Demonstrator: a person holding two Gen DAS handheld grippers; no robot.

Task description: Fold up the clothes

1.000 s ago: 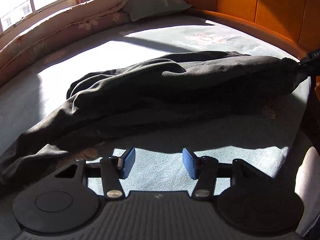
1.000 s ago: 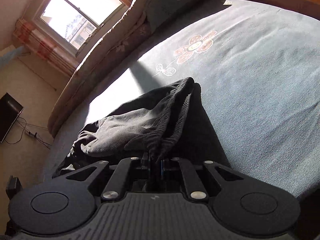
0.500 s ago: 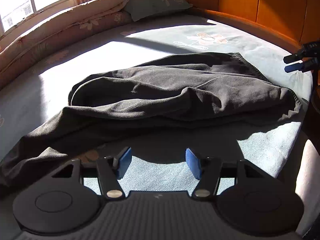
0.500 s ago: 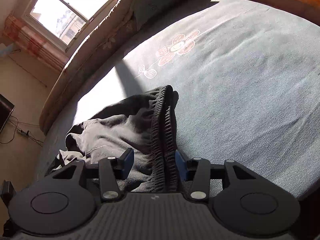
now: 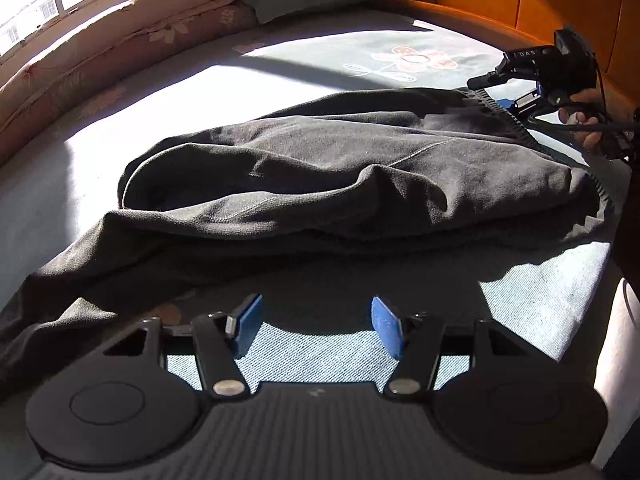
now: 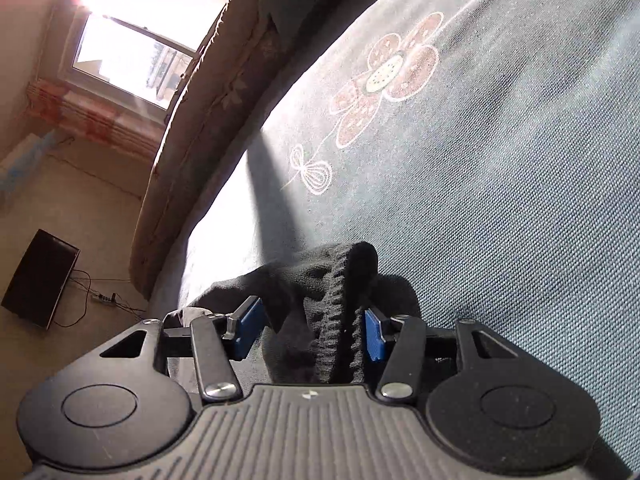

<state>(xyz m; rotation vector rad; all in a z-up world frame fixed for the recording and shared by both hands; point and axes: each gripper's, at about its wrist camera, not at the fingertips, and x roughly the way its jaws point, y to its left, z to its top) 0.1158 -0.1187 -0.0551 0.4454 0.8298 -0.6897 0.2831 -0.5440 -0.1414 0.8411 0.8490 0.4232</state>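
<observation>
My left gripper hangs low over the blue bed cover with its blue pads spread wide and nothing between them. Just ahead of it the black trousers lie rumpled across the bed, one leg trailing off to my left and the ribbed waistband far over on the right. My right gripper sits at that waistband, fingers parted, the ribbed edge standing up between the pads without being pinched. A flower print marks the cover beyond, and a rolled quilt lines the far side under the window.
</observation>
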